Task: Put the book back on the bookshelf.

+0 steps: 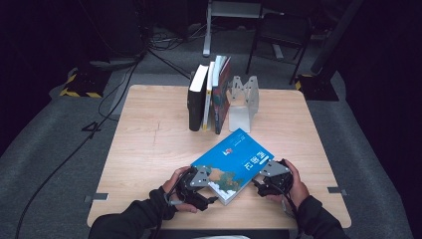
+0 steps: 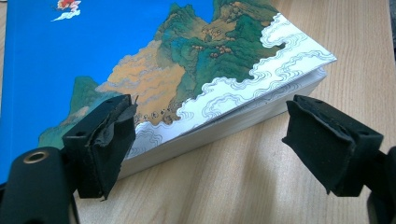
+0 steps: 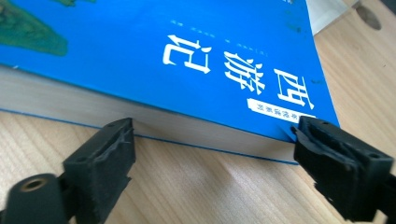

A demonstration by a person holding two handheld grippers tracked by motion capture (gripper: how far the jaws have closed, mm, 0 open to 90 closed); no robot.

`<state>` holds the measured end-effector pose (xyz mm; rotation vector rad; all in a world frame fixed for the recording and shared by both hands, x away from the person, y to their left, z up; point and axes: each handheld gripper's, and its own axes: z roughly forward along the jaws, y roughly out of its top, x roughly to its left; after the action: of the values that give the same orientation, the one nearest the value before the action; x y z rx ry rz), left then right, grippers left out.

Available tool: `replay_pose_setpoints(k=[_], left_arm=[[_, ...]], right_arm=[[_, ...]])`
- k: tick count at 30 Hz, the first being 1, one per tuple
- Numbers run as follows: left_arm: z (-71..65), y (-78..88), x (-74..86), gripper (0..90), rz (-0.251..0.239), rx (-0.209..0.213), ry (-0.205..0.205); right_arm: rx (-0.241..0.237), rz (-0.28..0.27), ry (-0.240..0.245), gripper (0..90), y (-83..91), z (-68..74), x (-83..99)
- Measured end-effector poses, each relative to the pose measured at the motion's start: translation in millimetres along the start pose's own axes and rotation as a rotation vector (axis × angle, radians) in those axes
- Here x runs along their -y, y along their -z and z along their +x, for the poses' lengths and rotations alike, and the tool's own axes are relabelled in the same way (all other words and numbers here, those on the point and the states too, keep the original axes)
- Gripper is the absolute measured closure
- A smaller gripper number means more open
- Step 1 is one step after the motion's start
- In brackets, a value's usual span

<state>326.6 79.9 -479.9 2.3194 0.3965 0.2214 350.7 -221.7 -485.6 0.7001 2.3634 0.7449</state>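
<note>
Both grippers sit at the table's near edge, the left gripper (image 1: 199, 181) and right gripper (image 1: 268, 177) each with jaws spread wide and gripping nothing. Between them the blue book (image 1: 233, 164) lies flat on the table (image 1: 149, 144). Farther back, upright books (image 1: 208, 97) lean by a bookend (image 1: 244, 102).

Person: dark long sleeves (image 1: 127, 219) on both forearms. Each hand carries a black gripper w/ a grey three-cornered plate (image 1: 201, 176) on top, dark holes in it; a thin dark cable trails back along each sleeve. Left gripper (image 2: 224, 140) & right gripper (image 3: 215, 161): two chunky black jaws each, rough worn pads (image 2: 112, 140), brass-coloured screw socket (image 3: 33, 184) at lower left.
</note>
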Motion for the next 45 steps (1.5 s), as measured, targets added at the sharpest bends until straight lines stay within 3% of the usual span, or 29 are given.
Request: replay_pose_setpoints(k=[5, 10, 12, 15, 19, 22, 24, 25, 26, 28, 30, 32, 33, 35, 36, 38, 42, 45], left_arm=[[-1.5, -2.0, -1.9, 15.5, 0.004, -0.001, -0.008], [-0.9, -3.6, -3.8, 15.6, 0.0, 0.011, -0.006], [-7.0, -6.6, -8.2, 15.3, 0.004, 0.013, -0.027], [-12.9, -11.1, -14.8, 15.8, 0.016, -0.021, -0.063], [-11.2, -15.5, -19.6, 17.3, 0.003, -0.05, -0.045], [-12.4, -17.3, -23.9, 31.1, 0.002, -0.112, -0.069], [-12.6, -16.2, -24.7, 44.0, 0.001, -0.114, -0.073], [-12.8, -12.8, -24.9, 44.0, -0.02, -0.114, -0.086], [-12.8, -8.7, -25.5, 68.4, -0.033, -0.124, -0.104], [-9.0, -2.1, -26.8, 73.8, -0.052, -0.124, -0.095], [-6.0, -1.0, -26.4, 75.0, -0.048, -0.114, -0.112], [-3.9, 1.5, -24.8, 76.2, -0.044, -0.106, -0.131], [-1.4, 4.0, -23.5, 76.2, -0.043, -0.097, -0.133], [6.9, 10.6, -18.4, 76.1, -0.053, -0.067, -0.124], [17.4, 17.2, -10.9, 75.4, -0.067, -0.034, -0.105], [27.4, 23.8, -3.1, 74.1, -0.079, -0.017, -0.066], [41.2, 35.0, 9.6, 70.9, -0.081, -0.014, -0.024], [45.4, 39.5, 14.3, 69.7, -0.077, -0.022, -0.016]], right_arm=[[-0.007, -0.015, -0.009, 11.0, 0.8, -2.2, -1.3], [-0.032, -0.062, -0.054, 11.9, 6.5, -8.9, -3.8], [-0.025, -0.082, -0.065, 11.9, 9.2, -10.5, -6.8], [-0.015, -0.108, -0.065, 11.8, 12.8, -13.2, -13.3], [-0.01, -0.13, -0.073, 11.8, 14.9, -16.2, -18.6], [-0.006, -0.134, -0.063, 11.7, 15.9, -17.5, -21.8], [-0.008, -0.129, -0.064, 11.7, 15.6, -17.2, -21.6], [-0.013, -0.122, -0.067, 11.7, 14.9, -17.5, -20.8], [-0.038, -0.106, -0.073, 11.8, 13.8, -18.9, -18.5], [-0.056, -0.105, -0.079, 12.3, 14.3, -20.7, -17.0], [-0.091, -0.139, -0.125, 16.0, 16.8, -26.6, -13.5], [-0.145, -0.161, -0.124, 17.7, 19.1, -31.5, -10.3], [-0.145, -0.161, -0.124, 17.7, 19.1, -31.5, -10.3], [-0.159, -0.169, -0.118, 17.9, 19.9, -32.8, -6.9], [-0.193, -0.185, -0.123, 18.2, 20.3, -35.8, -3.9], [-0.2, -0.194, -0.121, 18.7, 20.9, -38.3, -2.2], [-0.209, -0.21, -0.122, 21.0, 20.1, -41.7, -0.7], [-0.22, -0.214, -0.113, 22.0, 14.9, -41.4, -2.5]])
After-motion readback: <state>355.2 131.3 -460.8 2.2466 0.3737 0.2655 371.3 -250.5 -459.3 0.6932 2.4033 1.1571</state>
